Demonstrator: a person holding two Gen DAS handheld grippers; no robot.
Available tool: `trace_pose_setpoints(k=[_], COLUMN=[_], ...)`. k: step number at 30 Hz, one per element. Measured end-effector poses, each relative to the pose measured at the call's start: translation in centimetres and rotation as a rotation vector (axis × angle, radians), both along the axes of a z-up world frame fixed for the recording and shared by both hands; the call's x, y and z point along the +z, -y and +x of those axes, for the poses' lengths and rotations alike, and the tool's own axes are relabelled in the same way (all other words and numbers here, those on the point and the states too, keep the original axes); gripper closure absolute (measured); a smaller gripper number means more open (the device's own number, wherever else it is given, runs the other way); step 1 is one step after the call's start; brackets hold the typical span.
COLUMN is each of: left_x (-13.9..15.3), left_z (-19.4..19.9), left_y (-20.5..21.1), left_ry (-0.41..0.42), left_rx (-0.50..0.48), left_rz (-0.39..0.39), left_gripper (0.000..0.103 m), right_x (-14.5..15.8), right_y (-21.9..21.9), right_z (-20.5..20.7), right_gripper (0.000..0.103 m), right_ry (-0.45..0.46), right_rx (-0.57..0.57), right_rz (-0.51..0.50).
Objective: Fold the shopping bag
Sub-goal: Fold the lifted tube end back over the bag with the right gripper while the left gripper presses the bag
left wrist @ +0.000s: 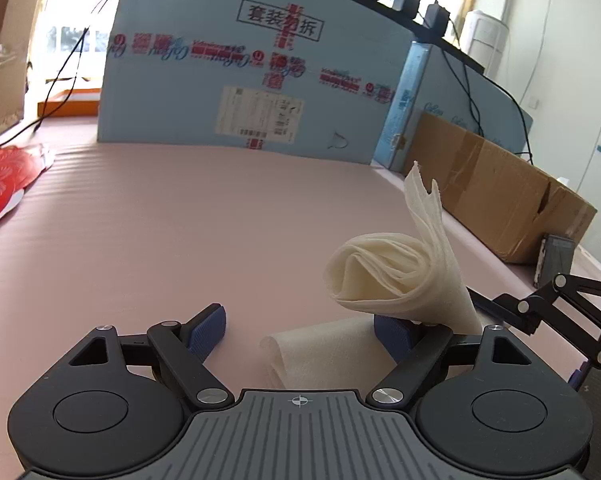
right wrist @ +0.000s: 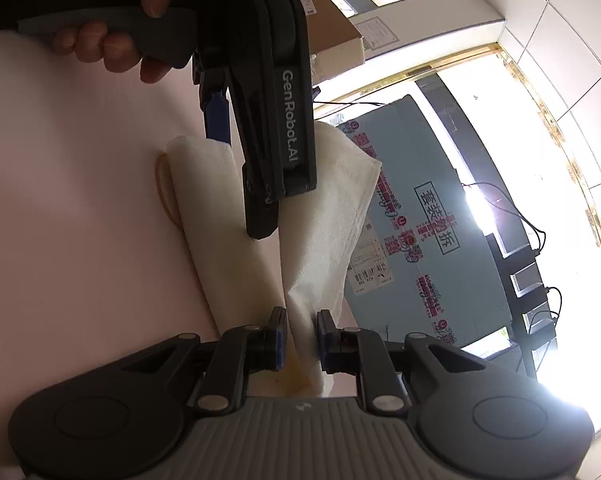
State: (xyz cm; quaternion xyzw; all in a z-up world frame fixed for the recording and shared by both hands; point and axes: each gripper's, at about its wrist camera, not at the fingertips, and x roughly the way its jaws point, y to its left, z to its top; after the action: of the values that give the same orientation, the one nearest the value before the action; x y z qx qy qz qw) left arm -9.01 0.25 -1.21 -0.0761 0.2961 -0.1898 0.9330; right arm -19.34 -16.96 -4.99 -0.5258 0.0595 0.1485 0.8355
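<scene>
**Bag half lifted, one grip carrying it**

The bag point(left wrist: 384, 276) is lying partly on the pink table point(left wrist: 180, 220), one end raised and curling into a loose roll. The right gripper point(right wrist: 302, 340) is pinching the raised fabric, its jaws nearly closed on the cloth. The left gripper point(left wrist: 300, 330) is hovering with jaws standing wide; a flat flap of the bag is lying between them, and no pad is visibly pressing it, though the right-hand pad is partly hidden by cloth.

Risks, as I judge them: with a single pinch holding the lifted end, the layers are likely fanning apart and the roll is loosening, so the fold could be coming out skewed. If the left jaws close now, they may be catching only the top layer.

The left view is showing the curled roll and a spiky free corner. The right view is showing instead the pinch itself, a person's hand point(right wrist: 112, 40) on the left gripper's handle, and a brownish handle loop point(right wrist: 164, 192) peeking from the bag's far edge.
</scene>
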Motion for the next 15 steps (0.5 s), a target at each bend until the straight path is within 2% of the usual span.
trace_pose_setpoints(k=[6, 11, 15], left_x=[0.5, 0.8, 2.3], left_z=[-1.5, -2.5, -3.6], left_y=[-1.6, -4.0, -3.3], left_ry=[0.039, 0.067, 0.172], left_rx=[0.063, 0.223, 0.283], left_rz=[-0.036, 0.018, 0.083], left_gripper=[0.017, 0.014, 0.013], right_x=[0.1, 0.3, 0.3], right_y=[0.6, 0.8, 0.6], right_z=[-0.1, -0.5, -0.8], right_gripper=[0.086, 0.087, 0.087], right_ry=[-0.020, -0.021, -0.014], right_rx=[0.020, 0.049, 0.077], right_rz=[0.042, 0.070, 0.045])
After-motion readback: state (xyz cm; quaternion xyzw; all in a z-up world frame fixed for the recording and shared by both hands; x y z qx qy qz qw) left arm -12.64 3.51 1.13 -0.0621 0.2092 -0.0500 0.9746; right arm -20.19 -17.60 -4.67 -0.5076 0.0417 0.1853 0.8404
